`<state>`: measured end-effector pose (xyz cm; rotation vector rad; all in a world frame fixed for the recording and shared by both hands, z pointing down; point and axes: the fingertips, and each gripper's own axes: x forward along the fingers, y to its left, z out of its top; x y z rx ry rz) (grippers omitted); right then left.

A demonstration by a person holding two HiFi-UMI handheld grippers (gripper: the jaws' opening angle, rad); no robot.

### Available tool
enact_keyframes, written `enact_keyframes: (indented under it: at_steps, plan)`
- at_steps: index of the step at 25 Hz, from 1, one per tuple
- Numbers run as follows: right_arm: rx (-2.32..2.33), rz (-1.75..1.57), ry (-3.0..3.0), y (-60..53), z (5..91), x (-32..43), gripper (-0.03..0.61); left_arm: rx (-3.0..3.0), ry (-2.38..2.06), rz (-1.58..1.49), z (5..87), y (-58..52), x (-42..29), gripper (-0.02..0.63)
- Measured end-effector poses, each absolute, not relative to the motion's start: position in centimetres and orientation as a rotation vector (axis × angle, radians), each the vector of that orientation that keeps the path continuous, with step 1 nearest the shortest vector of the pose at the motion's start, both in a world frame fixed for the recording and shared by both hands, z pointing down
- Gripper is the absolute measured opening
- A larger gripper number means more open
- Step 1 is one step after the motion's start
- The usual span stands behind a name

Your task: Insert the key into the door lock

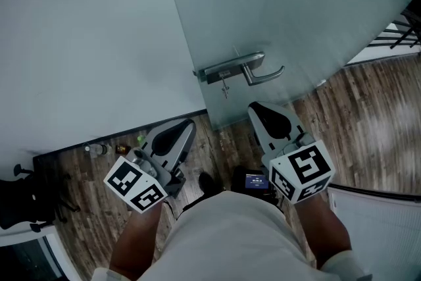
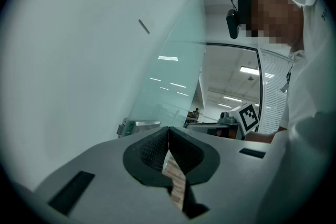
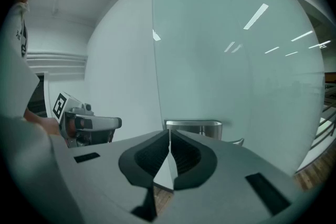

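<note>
The small metal key (image 1: 225,86) hangs at the silver lock plate (image 1: 220,70) of the frosted glass door (image 1: 283,16), just ahead of the right gripper (image 1: 258,108) and further ahead of the left gripper (image 1: 186,125), touching neither. Both grippers' jaws are pressed together, empty.

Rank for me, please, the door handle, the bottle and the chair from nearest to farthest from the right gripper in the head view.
From the right gripper:
1. Door handle, straight ahead, just beyond the jaws.
2. Bottle, well off to the left.
3. Chair, at the far left edge.
</note>
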<state>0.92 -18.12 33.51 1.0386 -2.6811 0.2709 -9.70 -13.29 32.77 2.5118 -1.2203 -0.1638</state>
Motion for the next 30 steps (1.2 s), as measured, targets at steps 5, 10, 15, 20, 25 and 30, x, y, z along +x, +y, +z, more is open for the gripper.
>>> enact_keyframes:
  at_steps: [5, 10, 15, 20, 25, 30]
  plan:
    - [1.034, 0.268, -2.674, -17.4, 33.7, 1.6, 0.017, 2.506, -1.223, -0.165, 32.7, -12.4, -9.4, 0.017]
    - [1.041, 0.267, -2.668, -16.7, 33.7, 2.2, 0.014, 2.500, -1.219, -0.169, 32.5, -11.3, -8.9, 0.015]
    - [1.046, 0.274, -2.655, -15.8, 34.0, 2.9, 0.014, 2.482, -1.212, -0.161, 32.8, -10.3, -8.7, 0.015]
    - [1.046, 0.288, -2.647, -15.2, 34.5, 3.2, 0.012, 2.459, -1.224, -0.152, 33.3, -9.6, -9.0, 0.017]
    - [1.046, 0.296, -2.629, -14.5, 35.0, 3.7, 0.012, 2.439, -1.227, -0.143, 33.7, -9.0, -9.0, 0.015]
    - [1.042, 0.289, -2.632, -14.1, 34.9, 3.7, 0.012, 2.427, -1.213, -0.140, 34.1, -8.6, -8.6, 0.015]
